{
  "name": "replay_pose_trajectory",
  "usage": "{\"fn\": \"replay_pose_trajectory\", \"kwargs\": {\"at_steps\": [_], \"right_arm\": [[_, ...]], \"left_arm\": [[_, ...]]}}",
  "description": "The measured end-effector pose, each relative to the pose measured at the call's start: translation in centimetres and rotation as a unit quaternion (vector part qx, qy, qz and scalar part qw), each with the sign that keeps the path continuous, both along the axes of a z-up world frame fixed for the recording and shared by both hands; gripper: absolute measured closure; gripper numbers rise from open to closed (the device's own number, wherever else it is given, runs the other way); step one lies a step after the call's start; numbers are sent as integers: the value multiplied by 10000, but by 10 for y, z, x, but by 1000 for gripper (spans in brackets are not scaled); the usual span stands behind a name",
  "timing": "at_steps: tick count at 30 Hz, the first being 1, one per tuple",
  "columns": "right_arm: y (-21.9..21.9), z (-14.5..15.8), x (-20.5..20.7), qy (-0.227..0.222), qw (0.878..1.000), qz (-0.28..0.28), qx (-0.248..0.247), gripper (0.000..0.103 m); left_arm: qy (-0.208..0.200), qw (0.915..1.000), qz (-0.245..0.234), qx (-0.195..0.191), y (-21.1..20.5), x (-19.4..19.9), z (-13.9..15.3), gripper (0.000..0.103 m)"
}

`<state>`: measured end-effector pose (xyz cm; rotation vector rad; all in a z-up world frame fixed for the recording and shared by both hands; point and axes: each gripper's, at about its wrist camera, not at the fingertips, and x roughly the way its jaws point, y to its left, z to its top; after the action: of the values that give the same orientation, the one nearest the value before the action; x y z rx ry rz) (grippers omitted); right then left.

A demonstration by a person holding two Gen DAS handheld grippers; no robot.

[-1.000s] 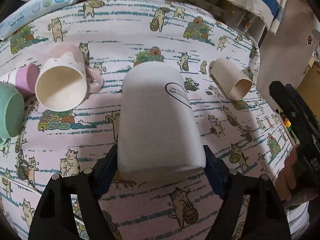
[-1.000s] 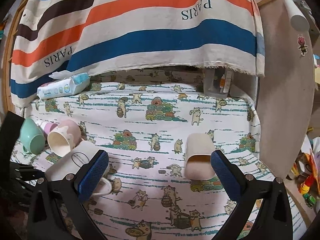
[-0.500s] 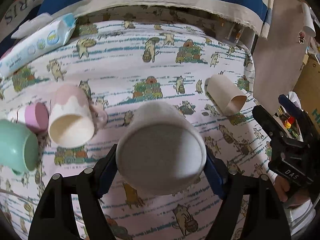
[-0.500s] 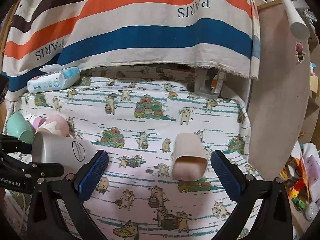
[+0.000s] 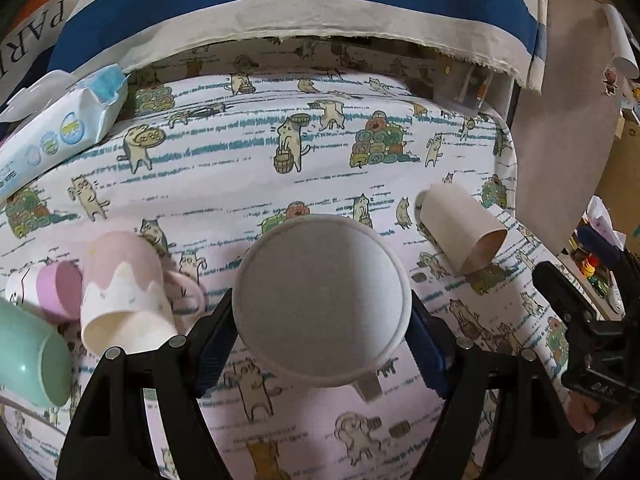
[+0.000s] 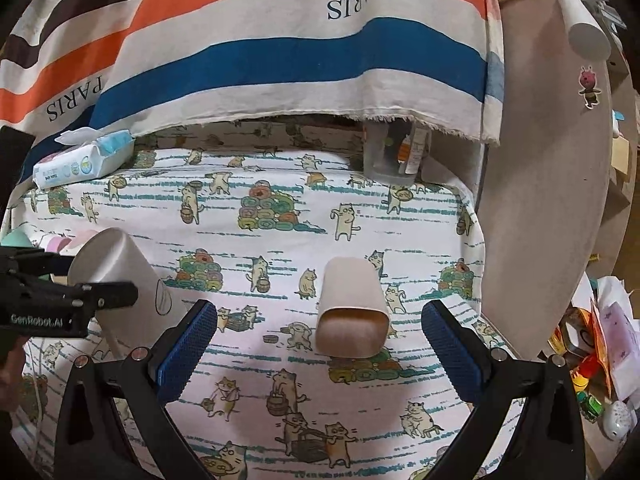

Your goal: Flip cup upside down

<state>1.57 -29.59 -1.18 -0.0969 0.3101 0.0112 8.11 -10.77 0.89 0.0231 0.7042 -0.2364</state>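
A white mug (image 5: pixel 322 300) sits clamped between the blue-padded fingers of the left gripper (image 5: pixel 322 338), its flat base turned toward the wrist camera and its handle (image 5: pixel 369 387) pointing down toward the cat-print tablecloth (image 5: pixel 320 152). From the right wrist view the same mug (image 6: pixel 120 276) appears tilted, base uppermost, held above the cloth to the left of the right gripper (image 6: pixel 320 354), whose jaws stand wide apart with nothing between them. Just ahead of that open tool, between its fingers as seen from the camera, a beige cup (image 6: pixel 352 308) lies on its side, mouth toward the lens. To the left of the left gripper lie a pink-and-cream mug (image 5: pixel 124 292), a small lilac cup (image 5: pixel 56 290) and a mint-green cup (image 5: pixel 30 354), all on their sides. A pack of baby wipes (image 5: pixel 60 128) rests far ahead and left, below a striped cloth (image 6: pixel 280 40) printed "PARIS".
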Motion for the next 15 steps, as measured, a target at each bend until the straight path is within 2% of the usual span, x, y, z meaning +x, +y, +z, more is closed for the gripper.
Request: {"fn": "replay_pose_trajectory", "kwargs": {"at_steps": [15], "right_arm": [[-8,6,-1,-21,9999,-21,128,0]], "left_arm": [[-77,10000,-50,-22,-1,22,-8,26]]}}
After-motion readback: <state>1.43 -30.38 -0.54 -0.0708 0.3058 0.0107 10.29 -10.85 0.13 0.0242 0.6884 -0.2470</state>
